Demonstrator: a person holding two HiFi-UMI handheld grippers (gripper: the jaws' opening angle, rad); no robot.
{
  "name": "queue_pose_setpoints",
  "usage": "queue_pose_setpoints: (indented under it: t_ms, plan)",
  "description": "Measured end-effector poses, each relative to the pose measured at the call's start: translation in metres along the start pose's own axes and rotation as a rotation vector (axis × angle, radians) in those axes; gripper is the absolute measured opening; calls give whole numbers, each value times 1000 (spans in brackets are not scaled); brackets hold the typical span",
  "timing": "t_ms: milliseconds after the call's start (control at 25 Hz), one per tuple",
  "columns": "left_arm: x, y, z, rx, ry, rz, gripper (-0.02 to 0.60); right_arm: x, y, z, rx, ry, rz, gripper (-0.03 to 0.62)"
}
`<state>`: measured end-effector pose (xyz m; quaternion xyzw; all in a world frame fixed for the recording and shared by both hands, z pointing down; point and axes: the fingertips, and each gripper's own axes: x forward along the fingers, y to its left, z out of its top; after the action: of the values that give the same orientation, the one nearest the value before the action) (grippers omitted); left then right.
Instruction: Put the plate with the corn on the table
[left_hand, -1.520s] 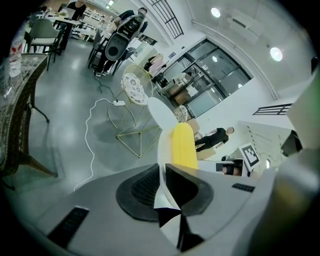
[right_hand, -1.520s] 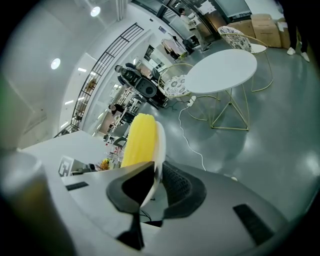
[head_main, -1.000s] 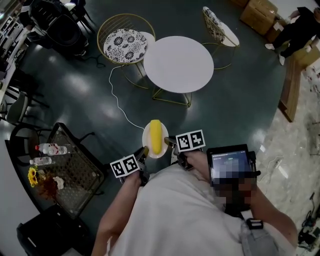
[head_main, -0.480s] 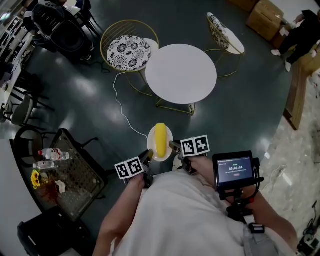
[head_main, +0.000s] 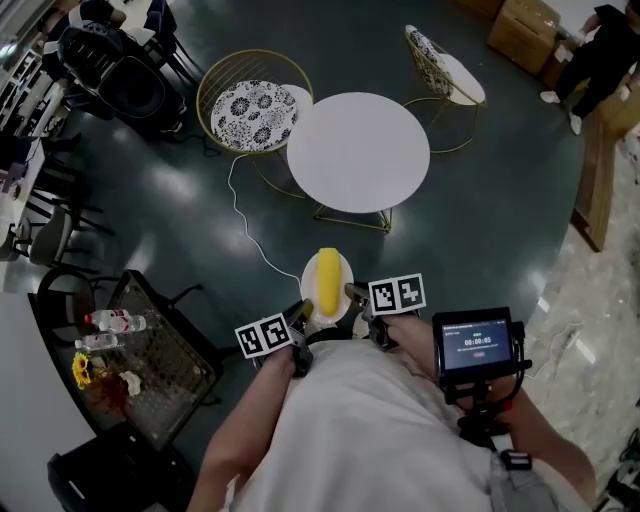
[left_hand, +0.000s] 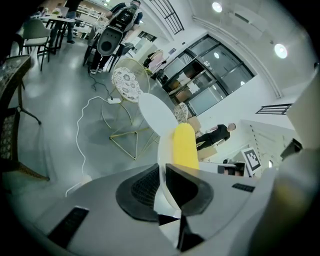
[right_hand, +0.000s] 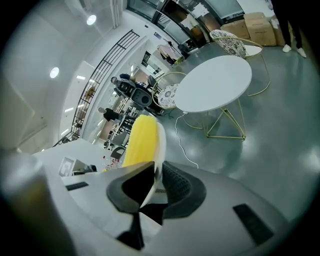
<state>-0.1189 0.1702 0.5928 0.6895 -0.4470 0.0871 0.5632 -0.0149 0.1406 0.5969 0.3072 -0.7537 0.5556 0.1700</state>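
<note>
A white plate (head_main: 342, 267) with a yellow corn cob (head_main: 327, 279) on it hangs in the air in front of me, held by both grippers. My left gripper (head_main: 299, 312) is shut on the plate's left rim (left_hand: 162, 150); the cob (left_hand: 183, 146) shows just beyond its jaws. My right gripper (head_main: 355, 296) is shut on the right rim (right_hand: 160, 145), with the cob (right_hand: 141, 139) lying beside it. The round white table (head_main: 358, 152) stands ahead across bare floor, also seen as a white disc (right_hand: 214, 83) in the right gripper view and the table (left_hand: 155, 115) in the left.
Two gold wire chairs, one with a patterned cushion (head_main: 251, 103) and one (head_main: 443, 65) at the back right, flank the table. A white cable (head_main: 240, 210) trails over the dark floor. A dark mesh table (head_main: 160, 355) with bottles and flowers stands at my left. A person (head_main: 600, 60) stands far right.
The plate with the corn has stayed in both grippers. The view has shifted slightly, and the table sits a little nearer than a second ago.
</note>
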Motion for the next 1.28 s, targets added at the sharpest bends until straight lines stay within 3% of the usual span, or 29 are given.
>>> queue_pose_setpoints:
  t_ms: [520, 1280]
  plan:
    - [45, -10, 27, 105, 142, -76, 44, -8, -29, 23, 125, -109, -80, 51]
    - [89, -19, 131, 169, 215, -180, 44, 13, -28, 121, 157, -210, -167, 52]
